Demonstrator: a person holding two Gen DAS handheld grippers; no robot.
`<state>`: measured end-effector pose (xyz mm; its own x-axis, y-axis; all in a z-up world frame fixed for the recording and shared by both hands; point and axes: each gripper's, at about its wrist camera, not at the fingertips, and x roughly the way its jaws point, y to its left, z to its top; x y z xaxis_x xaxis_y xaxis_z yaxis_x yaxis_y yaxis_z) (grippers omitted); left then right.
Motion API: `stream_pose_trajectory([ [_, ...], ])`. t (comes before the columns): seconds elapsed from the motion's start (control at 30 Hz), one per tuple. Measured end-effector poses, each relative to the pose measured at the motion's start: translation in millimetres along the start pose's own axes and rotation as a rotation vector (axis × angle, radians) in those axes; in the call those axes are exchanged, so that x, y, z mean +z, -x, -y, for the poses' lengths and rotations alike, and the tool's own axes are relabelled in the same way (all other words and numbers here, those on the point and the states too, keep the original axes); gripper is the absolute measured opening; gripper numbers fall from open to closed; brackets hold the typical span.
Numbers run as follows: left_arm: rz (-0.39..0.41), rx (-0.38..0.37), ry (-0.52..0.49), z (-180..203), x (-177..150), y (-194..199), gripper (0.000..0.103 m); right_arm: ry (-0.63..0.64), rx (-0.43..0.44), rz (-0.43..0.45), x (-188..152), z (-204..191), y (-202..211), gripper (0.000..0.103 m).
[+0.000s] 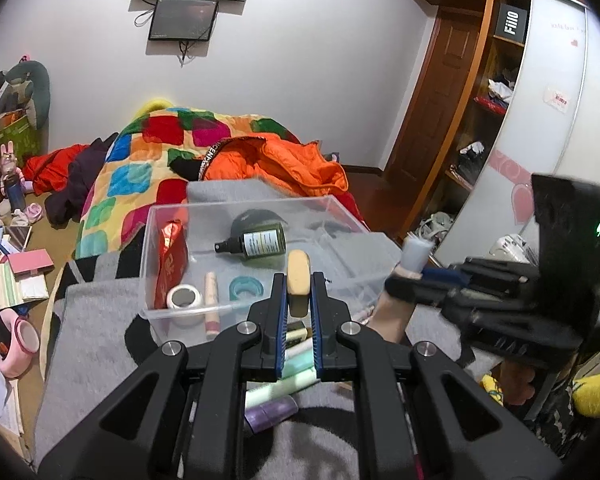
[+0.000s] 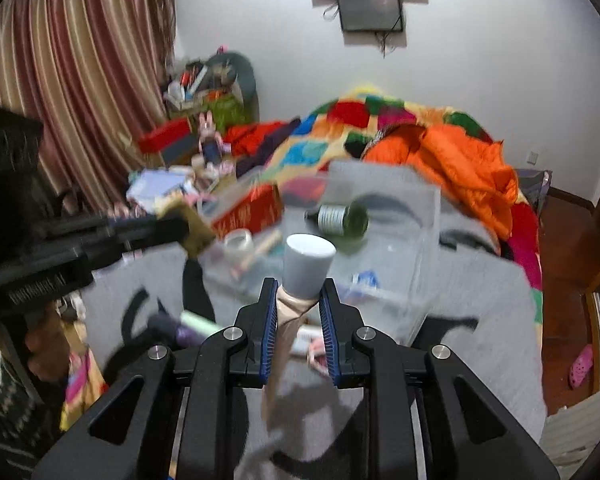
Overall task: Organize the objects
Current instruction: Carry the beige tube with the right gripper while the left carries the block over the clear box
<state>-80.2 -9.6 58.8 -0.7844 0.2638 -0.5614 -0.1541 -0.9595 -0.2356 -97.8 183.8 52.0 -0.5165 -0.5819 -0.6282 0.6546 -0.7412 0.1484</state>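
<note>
My left gripper (image 1: 299, 280) is shut on a tan and olive sponge block (image 1: 298, 276), held just in front of a clear plastic bin (image 1: 256, 204). Inside the bin lie a dark green spray bottle (image 1: 256, 240), a red packet (image 1: 171, 264), a white tape roll (image 1: 185, 298), a pink tube (image 1: 211, 300) and a teal ring (image 1: 246, 287). My right gripper (image 2: 299, 294) is shut on a beige tube with a grey cap (image 2: 308, 266), raised above the grey blanket. In the left wrist view the right gripper (image 1: 404, 276) hovers at the bin's right corner.
Pale green and purple tubes (image 1: 280, 384) lie on the grey blanket (image 1: 92, 340) below my left gripper. A colourful quilt and orange jacket (image 1: 276, 160) are heaped behind the bin. Boxes and books clutter the floor at left (image 1: 16, 272). A wooden wardrobe (image 1: 460, 120) stands at right.
</note>
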Motion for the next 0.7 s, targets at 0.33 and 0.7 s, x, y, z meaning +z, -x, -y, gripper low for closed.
stream_pose_trajectory([
  [0.33,0.049,0.039,-0.006,-8.3,20.2,3.5,0.01,-0.049,-0.028,0.174,49.0,6.3,23.8,0.018],
  [0.7,0.01,0.162,0.017,-36.7,24.1,-33.5,0.01,-0.049,-0.157,0.237,70.7,3.6,-3.4,0.018],
])
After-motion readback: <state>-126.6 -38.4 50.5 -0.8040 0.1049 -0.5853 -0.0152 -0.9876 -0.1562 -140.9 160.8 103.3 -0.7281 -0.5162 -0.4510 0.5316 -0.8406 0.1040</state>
